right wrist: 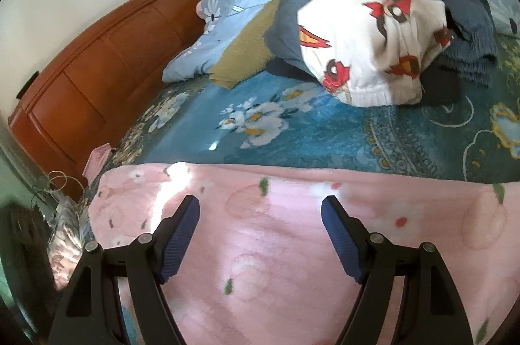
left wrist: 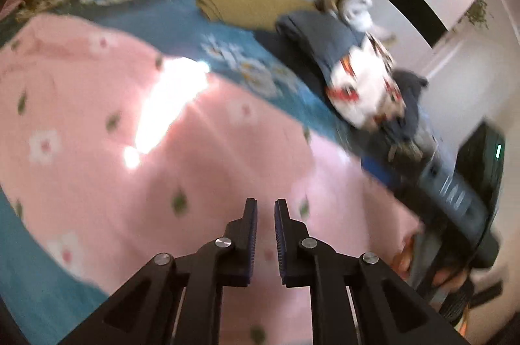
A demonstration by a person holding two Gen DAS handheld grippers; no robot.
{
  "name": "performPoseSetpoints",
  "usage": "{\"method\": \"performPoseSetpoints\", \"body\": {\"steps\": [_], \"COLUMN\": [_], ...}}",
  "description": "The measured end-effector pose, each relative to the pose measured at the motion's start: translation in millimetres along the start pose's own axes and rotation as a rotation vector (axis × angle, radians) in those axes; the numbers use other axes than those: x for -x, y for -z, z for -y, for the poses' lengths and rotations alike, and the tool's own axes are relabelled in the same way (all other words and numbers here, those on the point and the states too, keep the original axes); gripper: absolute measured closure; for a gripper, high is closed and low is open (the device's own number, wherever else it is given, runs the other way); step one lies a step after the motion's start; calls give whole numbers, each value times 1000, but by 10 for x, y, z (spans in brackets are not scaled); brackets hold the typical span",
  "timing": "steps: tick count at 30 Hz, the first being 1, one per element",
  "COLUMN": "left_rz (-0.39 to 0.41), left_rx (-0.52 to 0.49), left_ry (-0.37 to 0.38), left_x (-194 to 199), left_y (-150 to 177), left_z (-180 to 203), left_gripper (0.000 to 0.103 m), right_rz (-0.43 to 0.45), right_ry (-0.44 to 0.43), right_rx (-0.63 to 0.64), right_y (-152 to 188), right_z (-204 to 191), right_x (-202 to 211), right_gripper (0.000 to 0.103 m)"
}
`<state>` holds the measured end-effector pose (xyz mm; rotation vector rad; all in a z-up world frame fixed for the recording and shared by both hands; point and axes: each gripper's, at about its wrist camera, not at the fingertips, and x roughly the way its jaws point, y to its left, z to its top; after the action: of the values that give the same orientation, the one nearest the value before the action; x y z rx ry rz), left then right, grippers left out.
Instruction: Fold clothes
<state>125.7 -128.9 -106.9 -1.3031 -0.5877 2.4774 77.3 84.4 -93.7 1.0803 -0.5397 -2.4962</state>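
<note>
A pink fleece garment with flowers and green leaves lies spread flat on the blue floral bedspread; it also shows in the right wrist view. My left gripper hovers over it with its jaws nearly together and nothing between them. My right gripper is open and empty, low over the garment's near part. The right gripper's body shows at the right of the left wrist view.
A heap of clothes lies beyond: a white top with red print, dark blue garments, a folded mustard cloth and a light blue quilt. A wooden headboard stands at the left.
</note>
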Motion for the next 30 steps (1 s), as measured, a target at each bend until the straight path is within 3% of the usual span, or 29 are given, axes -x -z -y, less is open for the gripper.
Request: {"method": "performPoseSetpoints", "body": {"steps": [5,8,11,16,18,23,28,30], "left_rz": [-28,-19,20,74,80,84,86,89], "left_rx": [3,46,60,70,71,76,81,80], "left_ry": [-18,-7,9,87,105,136,139,142], "left_x": [-95,-154,-101,-5,13,48,91,107], "left_y": [163,194,269,380,430,473,494,499], "left_z": [-50,-132,-104,-56,-71,-66,-86,-91], "left_gripper": [86,86,82,76,76,74,74,74], "right_rz": [24,35,91,297,357,395,467,467], "right_ry": [-100,-99,-10,307,347,268,204,191], "right_rx": [-69,-130,-231,-478,-625,-904,-871,-874], "right_y": [217,543,771,1121,1356,1829,1658,1554], "right_z": [103,446,980,1853,2167,2783,2959,3061], "right_x": [478,980,1657,2916,3253,3408,3344,3261], "right_gripper": [25,25,25,25,25,26,29,39]}}
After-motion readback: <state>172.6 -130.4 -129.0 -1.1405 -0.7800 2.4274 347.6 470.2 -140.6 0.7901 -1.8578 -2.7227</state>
